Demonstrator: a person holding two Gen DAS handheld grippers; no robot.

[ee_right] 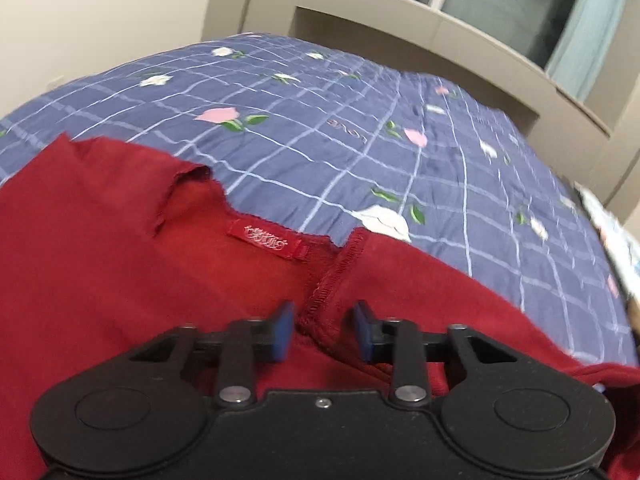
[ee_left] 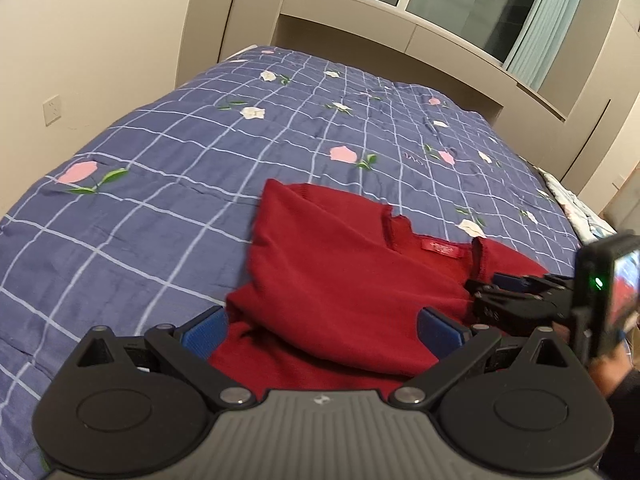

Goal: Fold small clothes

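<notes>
A dark red knit top point(ee_left: 332, 272) lies on the bed, its neckline and red label point(ee_left: 443, 248) facing the far side, its left part folded over. My left gripper point(ee_left: 324, 330) is wide open just above the near left part of the top, with nothing between its blue pads. My right gripper point(ee_right: 323, 330) is partly open over the top point(ee_right: 120, 280) near the neckline seam point(ee_right: 332, 280), right of the label point(ee_right: 266, 240); its pads straddle the seam without clamping it. The right gripper also shows in the left wrist view point(ee_left: 480, 294).
The top rests on a blue checked bedspread with flower prints point(ee_left: 200, 152), also seen in the right wrist view point(ee_right: 320, 120). A beige wall with a socket point(ee_left: 52, 109) is on the left. A headboard shelf and window with teal curtains point(ee_left: 440, 8) stand behind.
</notes>
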